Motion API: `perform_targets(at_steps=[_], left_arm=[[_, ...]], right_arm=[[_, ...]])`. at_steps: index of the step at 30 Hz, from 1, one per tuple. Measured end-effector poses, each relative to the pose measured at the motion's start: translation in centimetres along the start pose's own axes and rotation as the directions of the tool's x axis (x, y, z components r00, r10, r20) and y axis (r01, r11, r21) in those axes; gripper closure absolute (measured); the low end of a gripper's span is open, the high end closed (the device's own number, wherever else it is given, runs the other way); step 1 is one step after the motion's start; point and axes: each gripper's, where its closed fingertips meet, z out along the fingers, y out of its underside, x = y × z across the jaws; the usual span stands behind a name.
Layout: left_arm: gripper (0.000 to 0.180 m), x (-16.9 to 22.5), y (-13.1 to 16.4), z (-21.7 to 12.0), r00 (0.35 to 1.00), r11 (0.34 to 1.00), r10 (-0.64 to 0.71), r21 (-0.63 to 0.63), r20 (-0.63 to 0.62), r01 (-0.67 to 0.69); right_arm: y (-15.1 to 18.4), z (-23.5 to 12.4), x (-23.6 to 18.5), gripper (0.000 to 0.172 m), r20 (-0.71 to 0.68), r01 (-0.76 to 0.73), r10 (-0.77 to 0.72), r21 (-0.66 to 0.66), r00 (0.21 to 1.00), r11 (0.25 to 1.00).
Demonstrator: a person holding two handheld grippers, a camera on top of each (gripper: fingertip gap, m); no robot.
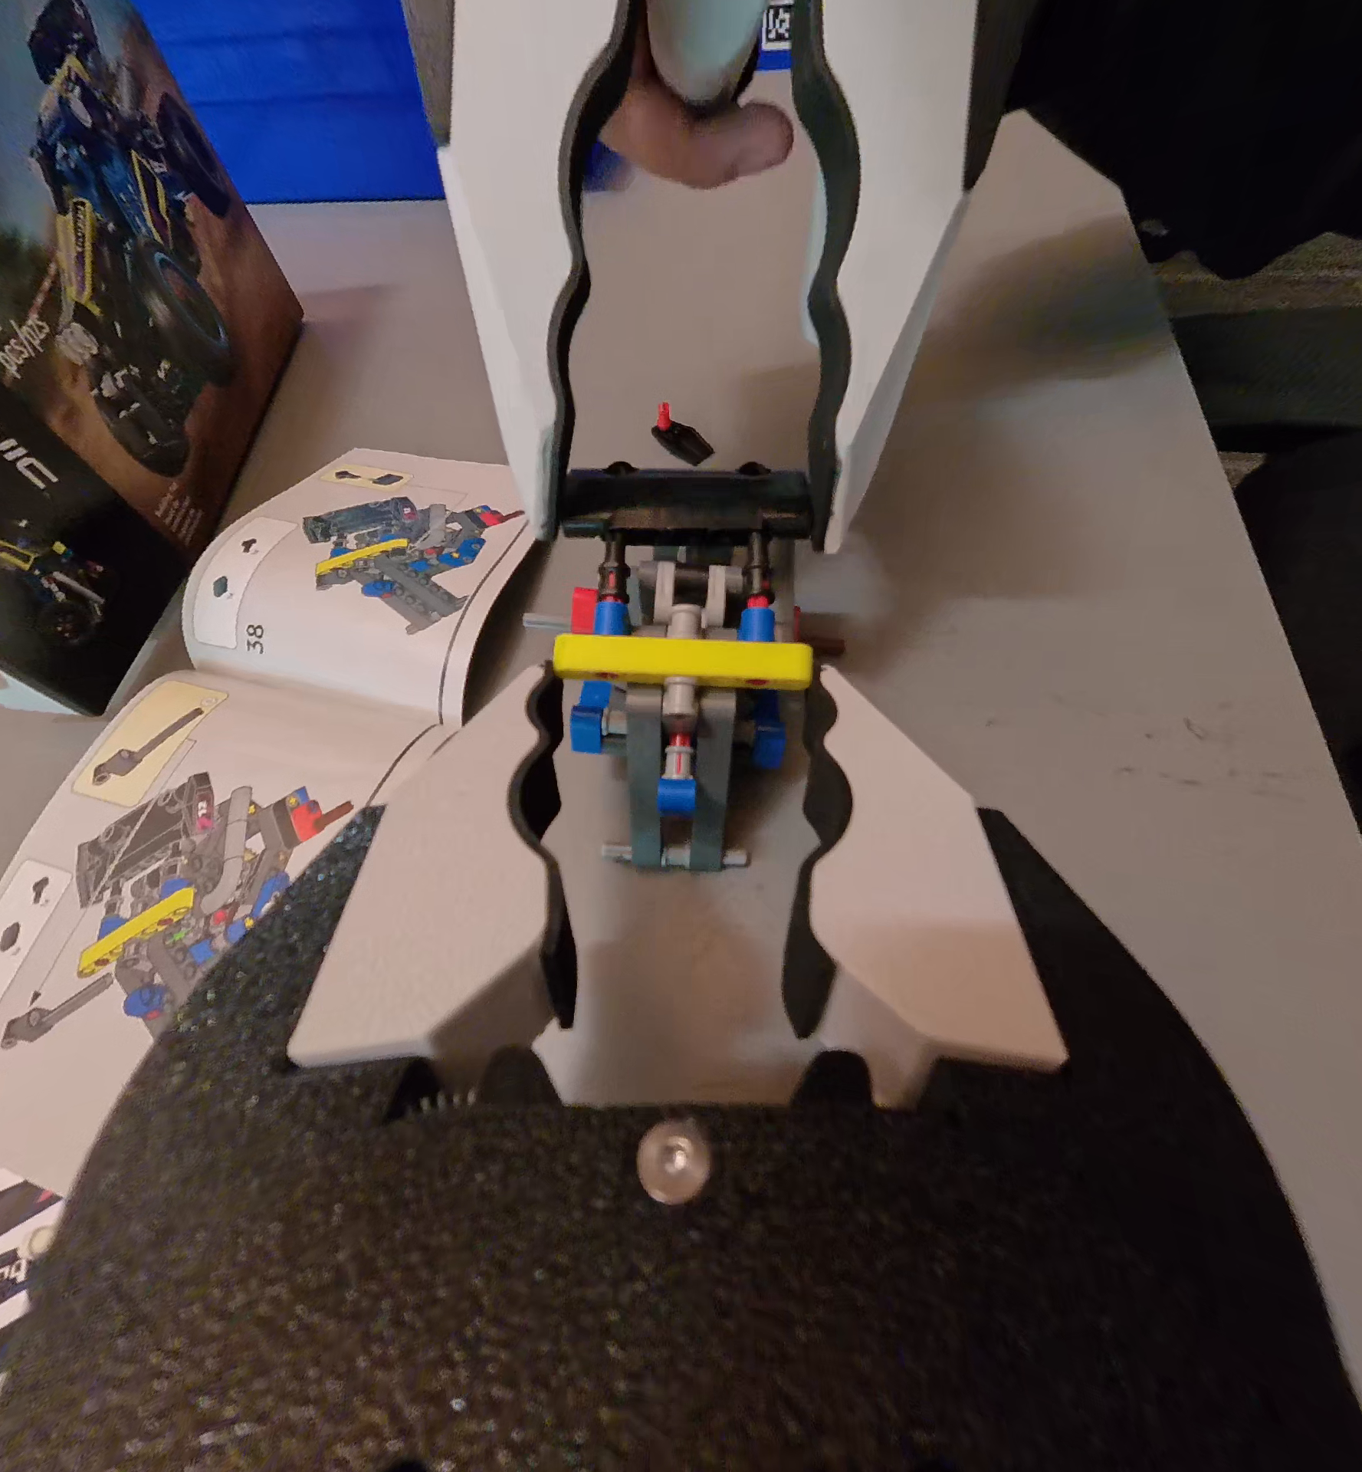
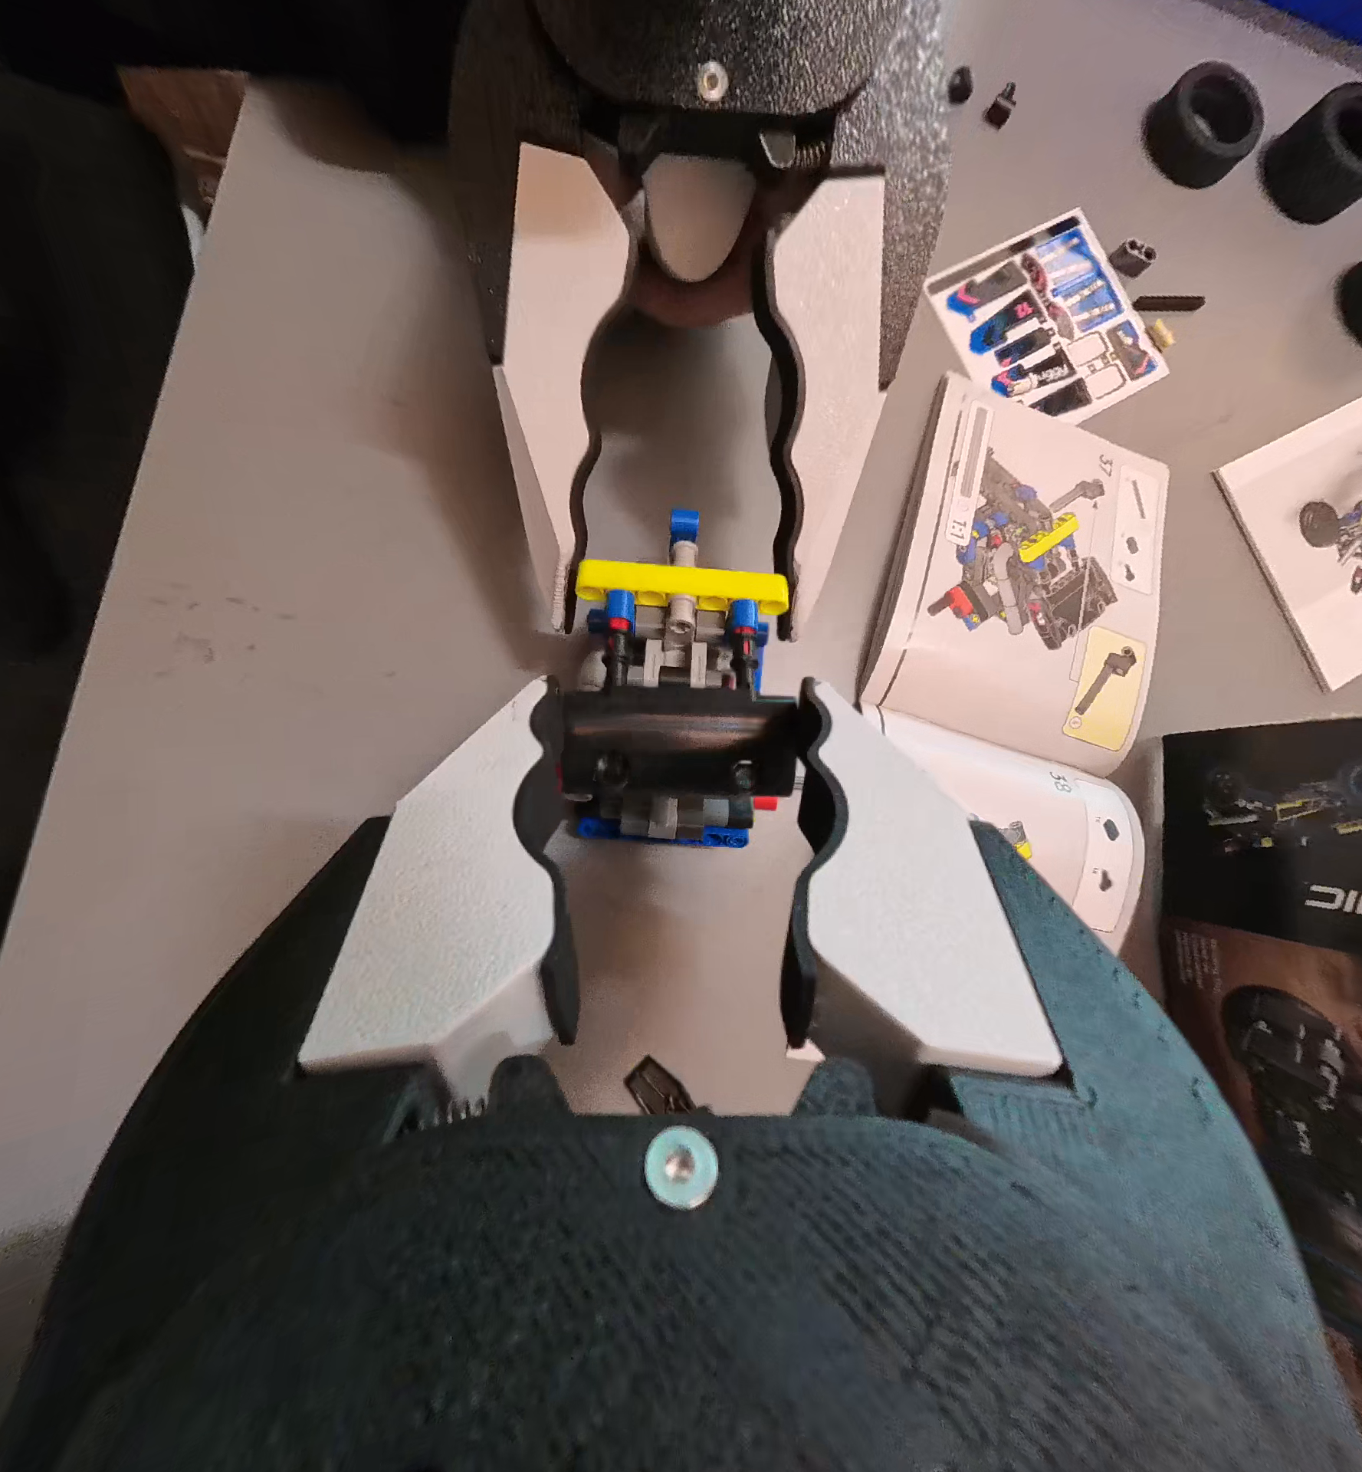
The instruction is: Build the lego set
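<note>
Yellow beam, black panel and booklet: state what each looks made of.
Yellow beam: looks like moulded plastic, smooth, slightly glossy, with round pin holes. Black panel: apparently glossy plastic, as light streaks reflect off it. Booklet: thin printed paper, pages curling; the finish looks matte, though blur leaves that open.

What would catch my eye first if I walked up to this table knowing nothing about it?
A small toy-brick model at the centre, gripped from opposite ends: the left gripper clamps its yellow beam, the right gripper its black panel. Beside it on the grey table lies an open instruction booklet, with a sticker sheet and black tyres farther off.
</note>
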Motion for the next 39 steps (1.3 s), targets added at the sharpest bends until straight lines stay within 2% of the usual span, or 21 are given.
perform_targets(at_steps=[2,4,8,9,12,15,21,26,31,36,37,39], left_arm=[[0.122,0.0,0.0,0.0,1.0,1.0,0.002,-0.001,0.0,-0.002],[0.122,0.1,0.0,0.0,1.0,1.0,0.01,-0.001,0.0,-0.01],[0.122,0.2,0.0,0.1,1.0,1.0,0.022,-0.002,0.002,-0.022],[0.122,0.2,0.0,0.1,1.0,1.0,0.021,-0.002,0.002,-0.021],[0.122,0.2,0.0,0.0,1.0,1.0,0.009,-0.001,-0.005,-0.009],[0.122,0.2,0.0,0.0,1.0,1.0,0.011,-0.002,-0.009,-0.012],[0.123,0.0,0.2,0.0,1.0,1.0,0.016,-0.009,0.005,-0.016],[0.123,0.1,0.3,0.1,0.999,0.999,0.033,-0.03,0.019,-0.033],[0.122,0.1,0.3,0.1,0.997,0.997,0.07,-0.045,0.024,-0.069],[0.122,0.1,0.2,0.1,0.998,0.998,0.06,-0.03,0.019,-0.059],[0.122,0.3,0.1,0.2,0.999,0.998,0.05,-0.026,0.014,-0.05],[0.122,-0.1,0.1,0.0,0.998,0.998,0.052,-0.021,0.034,-0.051]], right_arm=[[-0.5,-0.5,0.1,0.118,-0.009,-0.013,0.013,0.014,1.0,1.0],[0.3,-0.6,0.2,0.109,0.01,-0.075,0.075,0.015,0.997,0.997],[0.3,0.0,0.0,0.108,0.094,-0.169,0.156,0.154,0.983,0.974],[0.5,0.1,-0.3,0.108,0.113,-0.17,0.154,0.146,0.982,0.975],[2.4,0.7,-0.4,0.1,0.047,-0.071,0.069,0.04,0.997,0.997],[0.8,0.5,-0.3,0.111,0.059,-0.087,0.079,0.14,0.995,0.986],[0.9,0.8,-0.1,0.112,0.03,-0.068,0.065,0.13,0.997,0.989],[1.2,1.2,-0.3,0.112,-0.008,-0.141,0.142,0.083,0.99,0.986],[0.9,1.2,-0.3,0.113,-0.009,-0.106,0.106,0.045,0.994,0.993],[-0.4,1.6,-0.4,0.113,0.027,-0.053,0.051,0.062,0.998,0.997],[-1.5,1.7,-0.4,0.136,0.036,-0.056,0.052,0.118,0.998,0.991],[-1.4,1.7,0.0,0.135,0.011,-0.064,0.063,0.117,0.998,0.991]])
